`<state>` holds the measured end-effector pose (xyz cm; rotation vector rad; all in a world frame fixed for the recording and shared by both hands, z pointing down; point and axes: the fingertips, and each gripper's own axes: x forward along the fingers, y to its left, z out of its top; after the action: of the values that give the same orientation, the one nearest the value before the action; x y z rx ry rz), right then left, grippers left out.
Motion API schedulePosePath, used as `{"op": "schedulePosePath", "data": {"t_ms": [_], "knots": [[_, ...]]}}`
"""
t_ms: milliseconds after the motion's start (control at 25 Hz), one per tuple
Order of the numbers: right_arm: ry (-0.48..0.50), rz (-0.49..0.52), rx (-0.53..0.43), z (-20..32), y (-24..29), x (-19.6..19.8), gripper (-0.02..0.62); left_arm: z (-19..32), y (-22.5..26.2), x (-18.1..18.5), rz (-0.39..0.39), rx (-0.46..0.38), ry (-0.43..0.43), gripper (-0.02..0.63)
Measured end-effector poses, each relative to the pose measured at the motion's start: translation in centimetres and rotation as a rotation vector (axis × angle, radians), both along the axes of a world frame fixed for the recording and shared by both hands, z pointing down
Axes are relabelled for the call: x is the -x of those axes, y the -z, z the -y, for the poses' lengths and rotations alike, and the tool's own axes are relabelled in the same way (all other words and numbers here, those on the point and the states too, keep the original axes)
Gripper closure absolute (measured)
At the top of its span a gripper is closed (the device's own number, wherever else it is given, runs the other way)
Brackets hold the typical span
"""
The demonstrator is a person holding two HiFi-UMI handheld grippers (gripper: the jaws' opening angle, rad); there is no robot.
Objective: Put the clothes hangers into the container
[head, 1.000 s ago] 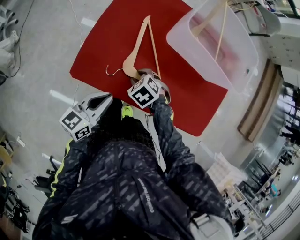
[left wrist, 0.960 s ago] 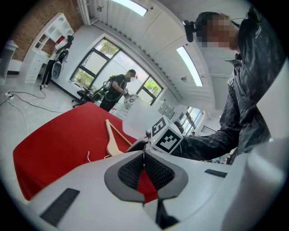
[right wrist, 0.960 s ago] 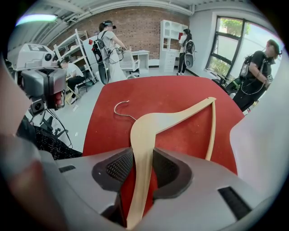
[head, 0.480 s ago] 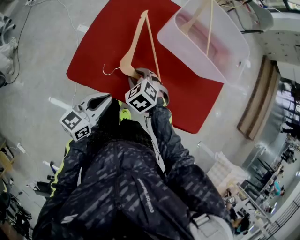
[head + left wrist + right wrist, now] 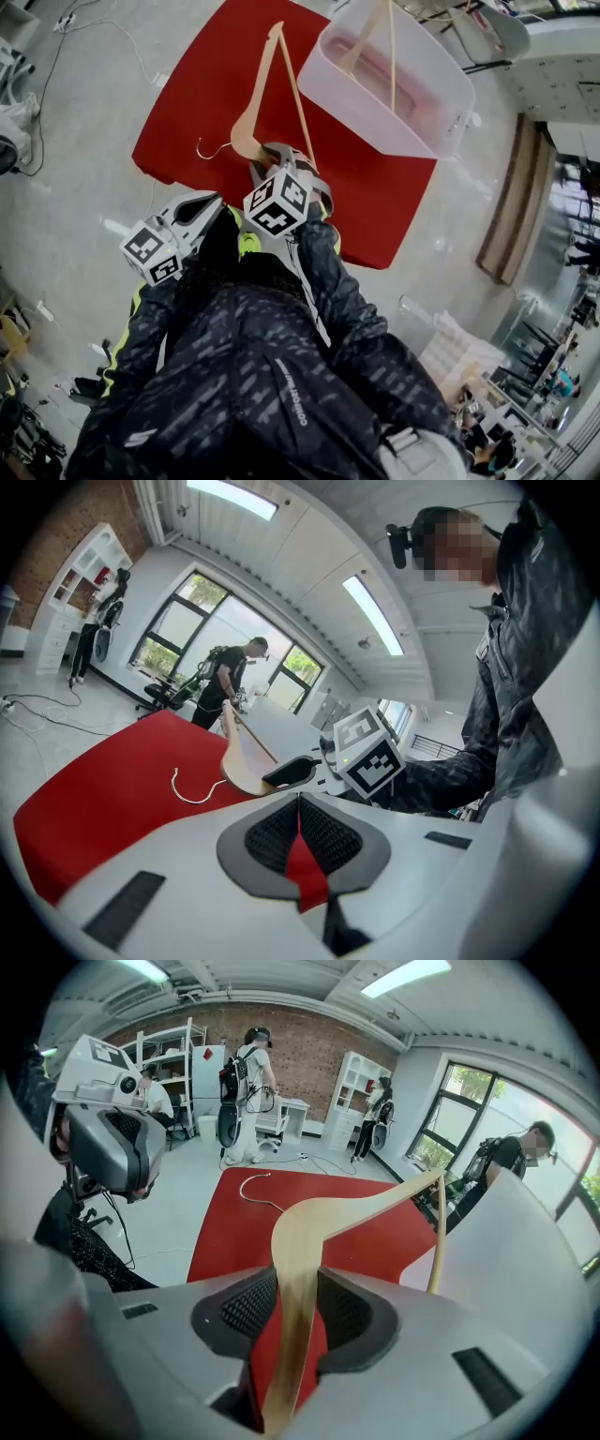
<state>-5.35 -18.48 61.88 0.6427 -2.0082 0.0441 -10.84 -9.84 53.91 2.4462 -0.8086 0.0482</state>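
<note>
A wooden clothes hanger with a wire hook hangs above the red mat, and my right gripper is shut on one of its arms. In the right gripper view that arm runs between the pads, the hook pointing away. The clear plastic container stands at the mat's far right with another wooden hanger inside. My left gripper hovers beside the right one, left of it, shut on nothing. From the left gripper view I see the held hanger.
Grey floor surrounds the mat, with cables at the left. In the gripper views, people stand by white shelves and windows. The container's pale wall rises at the right of the right gripper view.
My right gripper has risen with the hanger, whose far tip now stands nearer the container's rim. The left gripper has shifted slightly upward.
</note>
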Motion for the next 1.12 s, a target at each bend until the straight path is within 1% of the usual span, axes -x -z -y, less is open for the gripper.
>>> {"op": "schedulePosePath", "data": {"t_ms": [320, 400, 520, 640, 720, 880, 1120], "knots": [[0.004, 0.037, -0.105, -1.7, 4.6, -1.4, 0.453, -1.6, 2.6, -1.9, 0.021, -0.073, -0.001, 0.594], [0.003, 0.039, -0.131, -1.9, 5.7, -1.7, 0.453, -1.5, 3.5, -2.0, 0.018, -0.088, 0.011, 0.594], [-0.001, 0.051, -0.177, -2.4, 7.8, -2.0, 0.453, -1.9, 4.5, -2.1, 0.033, -0.113, 0.014, 0.594], [-0.007, 0.063, -0.234, -3.8, 9.9, -3.2, 0.453, -3.3, 5.8, -2.9, 0.052, -0.151, 0.014, 0.594], [-0.016, 0.067, -0.270, -4.8, 11.4, -4.2, 0.453, -4.5, 6.6, -3.5, 0.049, -0.165, 0.019, 0.594], [-0.045, 0.079, -0.335, -4.7, 14.3, -5.3, 0.453, -4.8, 8.0, -3.6, 0.058, -0.209, 0.007, 0.594], [-0.081, 0.083, -0.399, -7.4, 17.9, -8.3, 0.453, -7.4, 10.6, -5.7, 0.063, -0.253, -0.013, 0.594]]}}
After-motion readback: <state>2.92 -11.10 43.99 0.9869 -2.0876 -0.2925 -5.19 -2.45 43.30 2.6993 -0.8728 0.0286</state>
